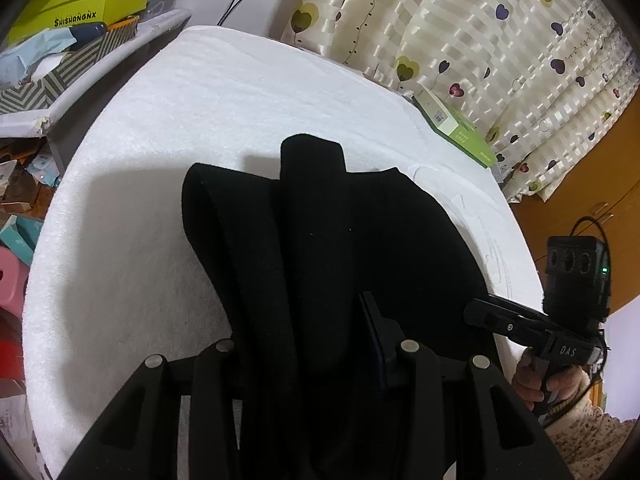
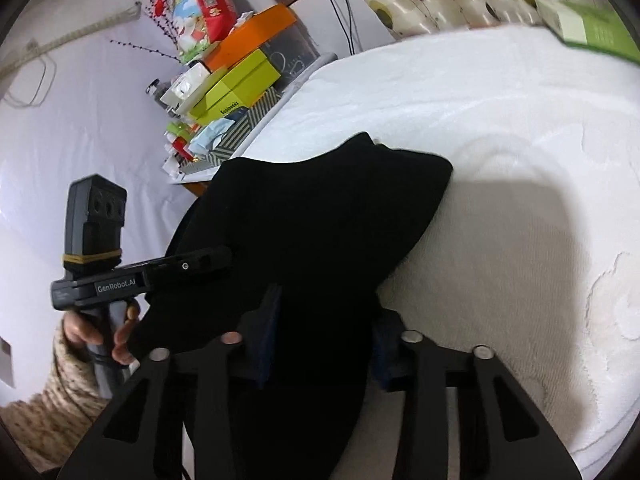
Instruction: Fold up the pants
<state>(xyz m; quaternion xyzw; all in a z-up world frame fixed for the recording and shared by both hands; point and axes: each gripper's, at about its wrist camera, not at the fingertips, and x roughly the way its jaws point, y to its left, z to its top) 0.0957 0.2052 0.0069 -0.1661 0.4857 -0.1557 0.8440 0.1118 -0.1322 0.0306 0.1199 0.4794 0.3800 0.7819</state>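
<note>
Heart-print curtain (image 1: 480, 40), cluttered shelf (image 1: 100, 64), white wall (image 2: 80, 120).

Both handheld claws are matte black, each with angular linkage arms pinned by round silver screws. The left claw (image 2: 224, 264) carries white "GenRobot.AI" lettering on its side, a grey pistol handle, and a boxy black camera block with three round lenses, bound by a yellowish band. The right claw (image 1: 480, 312) bears pale "DAS" lettering; its camera block shows a green light and a black cable looping behind. The left hand (image 2: 100, 336) and right hand (image 1: 532, 380) are bare-skinned, emerging from speckled cream knit sleeves.
</note>
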